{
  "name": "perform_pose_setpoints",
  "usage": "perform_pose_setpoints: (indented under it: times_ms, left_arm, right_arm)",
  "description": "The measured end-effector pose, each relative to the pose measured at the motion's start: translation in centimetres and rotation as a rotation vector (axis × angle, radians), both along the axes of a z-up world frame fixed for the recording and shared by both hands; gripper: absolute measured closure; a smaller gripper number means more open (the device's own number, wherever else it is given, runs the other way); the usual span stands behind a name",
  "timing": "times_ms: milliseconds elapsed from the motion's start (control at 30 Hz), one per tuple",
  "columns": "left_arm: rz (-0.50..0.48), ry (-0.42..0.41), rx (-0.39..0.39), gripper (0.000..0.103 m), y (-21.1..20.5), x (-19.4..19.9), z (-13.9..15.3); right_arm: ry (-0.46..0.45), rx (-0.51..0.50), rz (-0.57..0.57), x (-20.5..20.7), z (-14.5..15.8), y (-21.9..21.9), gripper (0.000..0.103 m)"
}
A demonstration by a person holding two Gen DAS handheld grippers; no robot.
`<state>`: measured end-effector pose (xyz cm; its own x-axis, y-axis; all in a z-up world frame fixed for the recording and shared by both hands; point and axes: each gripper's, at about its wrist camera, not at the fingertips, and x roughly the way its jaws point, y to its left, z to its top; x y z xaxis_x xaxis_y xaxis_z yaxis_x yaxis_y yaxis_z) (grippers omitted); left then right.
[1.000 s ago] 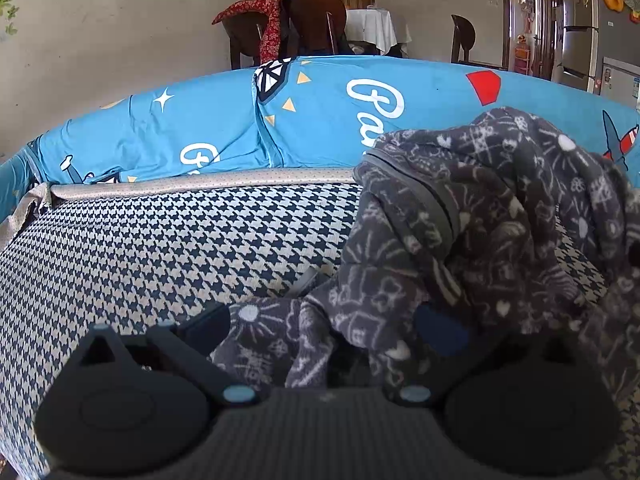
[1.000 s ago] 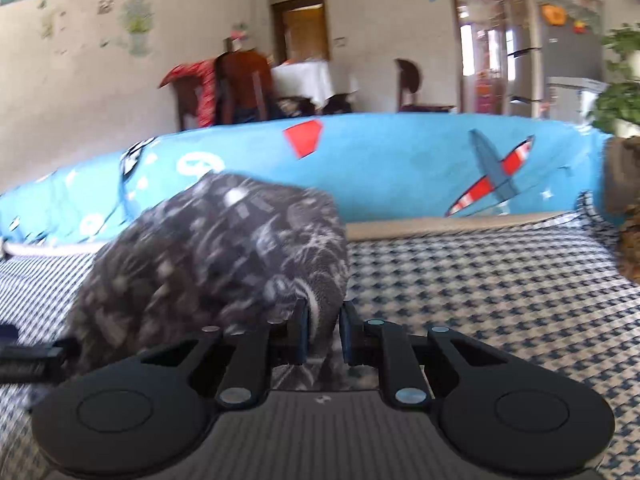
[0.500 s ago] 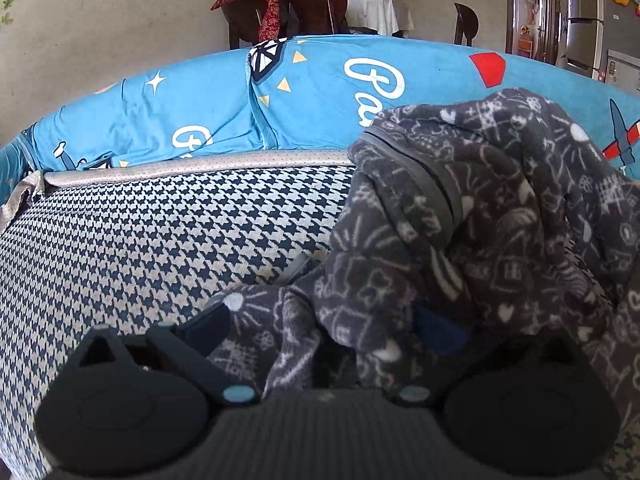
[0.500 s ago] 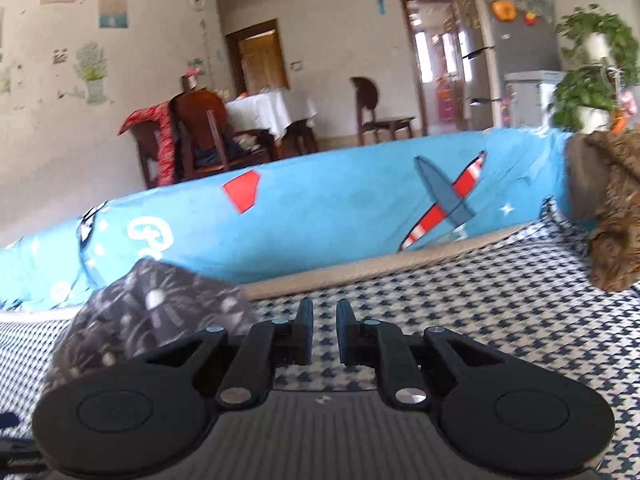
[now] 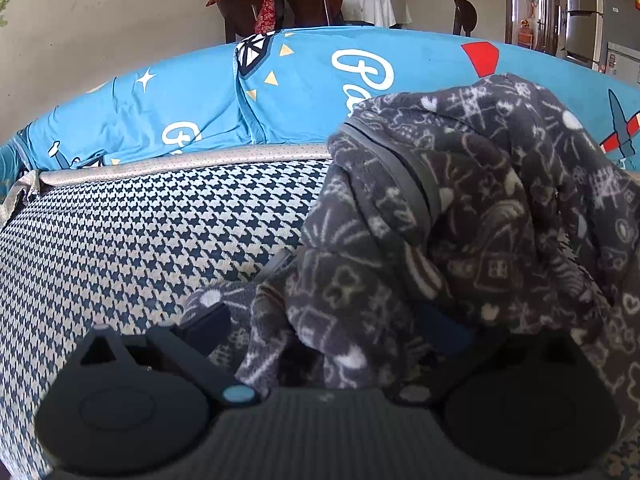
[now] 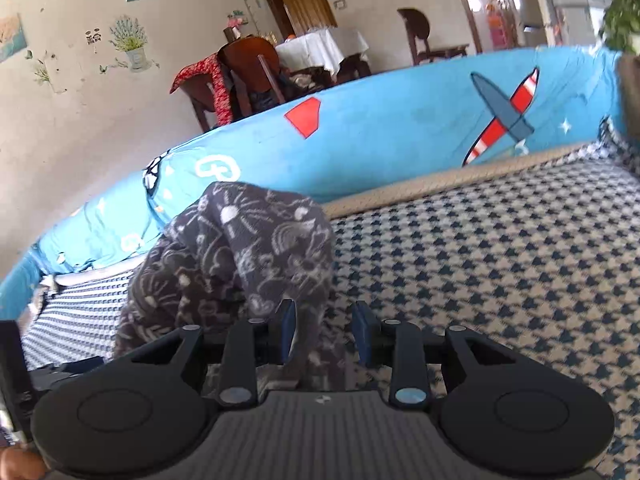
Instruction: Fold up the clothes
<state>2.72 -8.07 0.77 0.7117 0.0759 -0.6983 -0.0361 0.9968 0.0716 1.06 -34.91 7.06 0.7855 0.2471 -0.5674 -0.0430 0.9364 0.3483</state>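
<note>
My left fingers (image 5: 320,328) are spread wide with the grey patterned fleece garment (image 5: 440,220) heaped between and over them, so I cannot tell whether they pinch any of it; the garment sits bunched on the houndstooth cover (image 5: 140,240), near the blue cushion (image 5: 280,92), not yet laid flat for folding; my right fingers (image 6: 325,330) stand parted just beside the heap's near edge, holding nothing; no containers are in view.

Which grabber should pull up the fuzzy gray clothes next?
Probably the left gripper: the gray fleece garment is already bunched between its wide-open fingers. The right gripper only reaches its edge.
</note>
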Motion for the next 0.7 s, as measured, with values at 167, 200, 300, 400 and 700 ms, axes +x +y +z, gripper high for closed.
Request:
perform_pose_setpoints:
  times_ms: [167,200,300,400,700]
  left_arm:
    - [0.046,0.022,-0.039,0.0,0.6,0.4,0.1]
    - [0.052,0.023,-0.038,0.0,0.6,0.4,0.1]
    - [0.061,0.025,-0.018,0.0,0.4,0.2,0.2]
    - [0.061,0.02,-0.009,0.0,0.1,0.0,0.5]
    - [0.063,0.006,0.004,0.0,-0.5,-0.4,1.3]
  right_arm:
    - [0.056,0.075,0.062,-0.6,-0.6,-0.1,0.065]
    - [0.065,0.075,0.071,-0.7,-0.7,0.0,0.065]
    - [0.084,0.063,0.098,-1.2,-1.1,0.4,0.062]
    - [0.092,0.047,0.12,-1.8,-1.3,0.9,0.058]
    - [0.139,0.025,0.146,-2.1,-2.9,2.3,0.045]
